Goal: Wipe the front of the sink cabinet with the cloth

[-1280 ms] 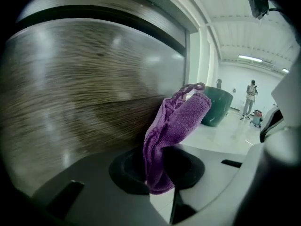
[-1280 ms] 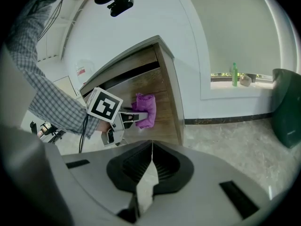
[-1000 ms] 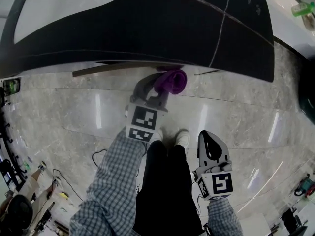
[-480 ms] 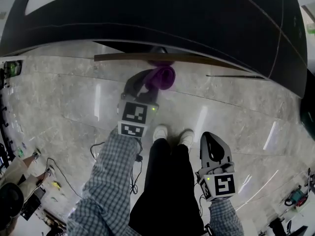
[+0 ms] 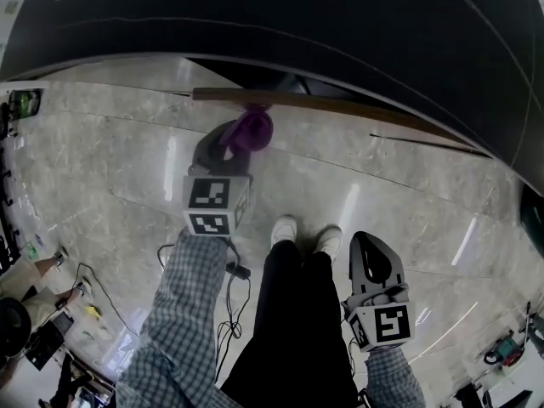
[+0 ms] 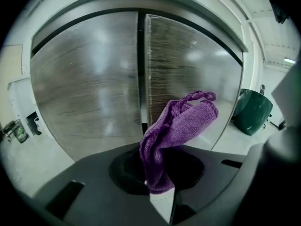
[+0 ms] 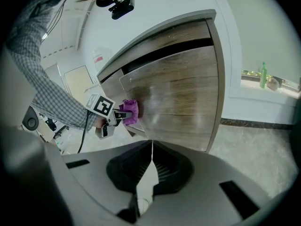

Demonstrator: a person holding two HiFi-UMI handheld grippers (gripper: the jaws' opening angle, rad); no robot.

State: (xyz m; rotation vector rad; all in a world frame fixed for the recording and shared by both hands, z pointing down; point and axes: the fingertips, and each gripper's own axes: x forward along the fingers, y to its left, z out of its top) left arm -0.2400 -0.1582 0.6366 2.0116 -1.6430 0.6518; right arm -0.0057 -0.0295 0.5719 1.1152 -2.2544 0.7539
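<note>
My right gripper [image 5: 371, 264] hangs beside my leg, jaws pressed together on nothing. Ahead, my left gripper [image 5: 225, 147] pinches the purple cloth [image 5: 252, 129] — pushed forward since a second ago, it now seems to meet the cabinet front [image 7: 183, 98], so wiping can begin.

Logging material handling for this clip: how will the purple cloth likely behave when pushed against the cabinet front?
Probably floppy: the purple cloth folds and droops from the left gripper, so it should bunch rather than push back. Likely light: one pinch holds it. Its fuzzy weave may drag on the cabinet front.
</note>
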